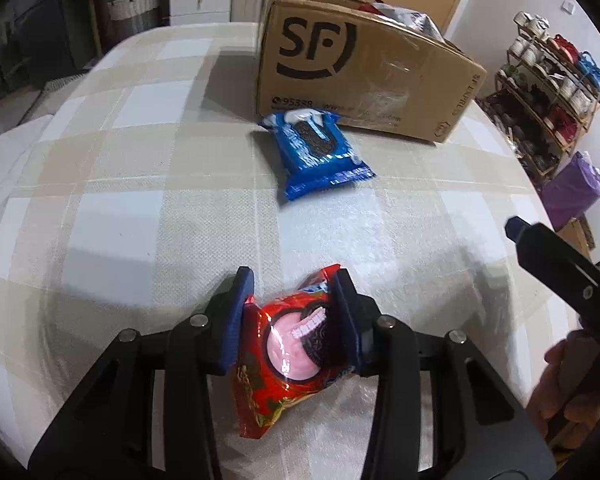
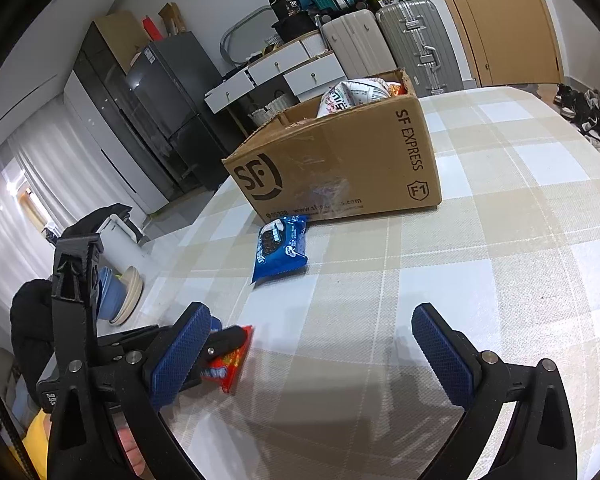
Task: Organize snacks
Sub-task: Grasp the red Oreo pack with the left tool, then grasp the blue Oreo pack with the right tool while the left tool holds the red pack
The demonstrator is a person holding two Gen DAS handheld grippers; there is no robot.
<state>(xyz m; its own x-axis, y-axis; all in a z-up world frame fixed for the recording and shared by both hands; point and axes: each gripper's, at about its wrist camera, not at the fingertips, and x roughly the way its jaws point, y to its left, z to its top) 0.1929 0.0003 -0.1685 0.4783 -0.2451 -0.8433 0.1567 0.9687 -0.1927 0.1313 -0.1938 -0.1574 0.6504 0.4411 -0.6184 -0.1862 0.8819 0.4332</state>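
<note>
While we look down across the checked tablecloth (image 1: 140,184) that fills both views, we see a cardboard box (image 1: 364,76) standing on it in the upper middle of the left wrist view, its top open, with packets showing inside it in the right wrist view. Just below the box lies a blue biscuit packet (image 1: 316,154), flat on the cloth, its top end touching or nearly touching the box's front wall. At the bottom centre of the left wrist view we find the left gripper (image 1: 296,320) clamped on a red biscuit packet (image 1: 292,352), both blue pads pressing its sides. In the right wrist view the right gripper (image 2: 312,354) sits at the bottom with its fingers wide apart over bare cloth, nothing between them.
</note>
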